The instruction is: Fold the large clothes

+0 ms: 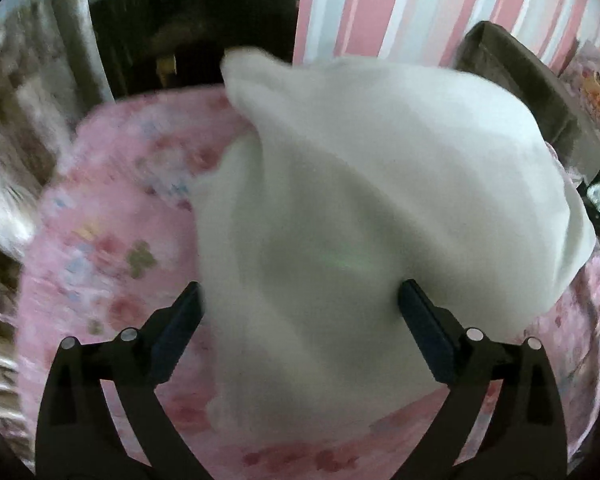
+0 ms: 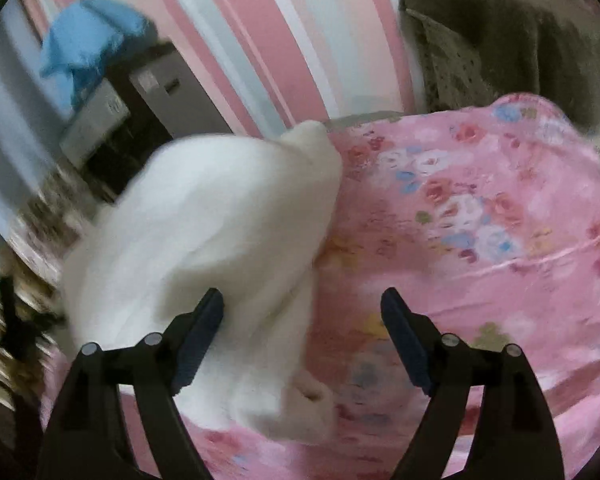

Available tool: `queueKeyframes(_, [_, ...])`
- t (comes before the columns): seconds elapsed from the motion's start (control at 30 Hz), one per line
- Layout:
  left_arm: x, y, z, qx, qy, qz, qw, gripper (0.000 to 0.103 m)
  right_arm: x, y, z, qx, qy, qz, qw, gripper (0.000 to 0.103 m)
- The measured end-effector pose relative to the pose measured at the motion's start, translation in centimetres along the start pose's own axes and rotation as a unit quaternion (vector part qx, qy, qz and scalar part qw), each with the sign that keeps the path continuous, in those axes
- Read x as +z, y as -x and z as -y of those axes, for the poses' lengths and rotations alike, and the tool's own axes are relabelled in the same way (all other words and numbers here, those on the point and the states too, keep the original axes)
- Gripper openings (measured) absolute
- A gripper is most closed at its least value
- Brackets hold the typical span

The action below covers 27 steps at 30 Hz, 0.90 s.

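The bundled garment [image 1: 340, 184] lies heaped on the flowered bedspread [image 1: 112, 240], reaching to the bed's far edge by the striped wall [image 1: 400, 4]. A cushion [image 2: 512, 36] leans against that wall behind the bedspread, to the right of the garment. To the garment's left, off the bed, stands a cabinet [image 2: 140, 104] with a cloth [image 2: 88, 36] draped on top.

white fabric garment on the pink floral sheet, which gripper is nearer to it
Left. The left gripper straddles the white fabric garment, cloth filling the gap between its open jaws. The right gripper sits at its edge, mostly over the pink floral sheet.
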<state>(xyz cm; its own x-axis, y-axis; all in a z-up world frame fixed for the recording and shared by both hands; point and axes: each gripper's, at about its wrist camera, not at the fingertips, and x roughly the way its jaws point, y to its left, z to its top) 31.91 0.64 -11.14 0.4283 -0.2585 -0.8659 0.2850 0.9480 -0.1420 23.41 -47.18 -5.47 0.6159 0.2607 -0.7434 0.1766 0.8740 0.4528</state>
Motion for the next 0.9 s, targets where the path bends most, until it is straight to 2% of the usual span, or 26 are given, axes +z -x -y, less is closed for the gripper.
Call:
queueKeyframes(0.07, [0.0,-1.5,-0.6,-0.036,0.032,-0.018,0.9987,0.098,-0.4,-1.3,-0.9,0.042,-0.003,-0.021,0.999,0.082])
queueKeyframes(0.13, [-0.1,-2.5,-1.2,-0.071,0.059,-0.029,0.9953,0.09,-1.4,-3.7,-3.2,0.017,0.034,-0.055,0.998,0.082])
queueKeyframes(0.17, [-0.2,-2.8,-1.4,-0.09,0.069,-0.03,0.9931,0.086,-1.9,-4.4,-4.2,-0.002,0.054,-0.055,0.997,0.08])
queueKeyframes(0.23, [-0.4,-2.7,-1.4,-0.104,0.07,-0.027,0.9918,0.071,-2.4,-4.9,-5.5,-0.026,0.078,-0.034,0.996,0.059])
queueKeyframes(0.27, [-0.3,-2.4,-1.3,-0.109,0.069,-0.026,0.9912,0.067,-2.4,-4.8,-5.6,-0.022,0.074,-0.031,0.997,0.045])
queueKeyframes(0.3, [-0.4,-2.1,-1.2,-0.112,0.068,-0.026,0.991,0.058,-2.1,-4.3,-5.7,-0.015,0.067,-0.027,0.997,0.038])
queueKeyframes(0.33, [-0.4,-1.8,-1.0,-0.116,0.066,-0.024,0.9907,0.049,-2.1,-3.7,-5.7,-0.01,0.065,-0.021,0.998,0.036])
queueKeyframes(0.43, [-0.2,1.0,-0.1,-0.12,0.053,0.006,0.9913,0.04,-1.7,-0.2,-6.6,0.012,0.07,0.027,0.997,0.032])
queueKeyframes(0.5, [0.2,4.1,0.9,-0.121,0.034,0.034,0.9915,0.039,-1.4,2.5,-8.0,0.019,0.088,0.049,0.995,0.029])
queueKeyframes(0.6, [-0.4,9.9,2.3,-0.121,0.006,0.08,0.9894,0.039,-1.8,8.8,-10.8,0.026,0.133,0.095,0.986,0.025])
queueKeyframes(0.63, [-1.4,12.1,2.6,-0.127,-0.005,0.092,0.9876,0.039,-2.3,10.8,-11.5,0.027,0.142,0.107,0.984,0.025])
queueKeyframes(0.7, [-3.6,13.9,2.5,-0.137,-0.023,0.092,0.986,0.043,-4.4,14.6,-11.7,0.02,0.162,0.108,0.981,0.025])
queueKeyframes(0.77, [-7.0,13.9,2.2,-0.143,-0.038,0.068,0.9866,0.055,-6.9,15.5,-10.8,0.016,0.162,0.063,0.985,0.03])
queueKeyframes(0.83, [-10.3,12.6,1.8,-0.101,-0.052,0.042,0.9926,0.071,-11.0,14.1,-9.2,-0.009,0.169,-0.02,0.985,0.04])
queueKeyframes(0.9, [-13.3,10.8,1.2,-0.05,-0.057,0.011,0.997,0.071,-14.2,12.1,-7.1,-0.032,0.164,-0.09,0.982,0.045])
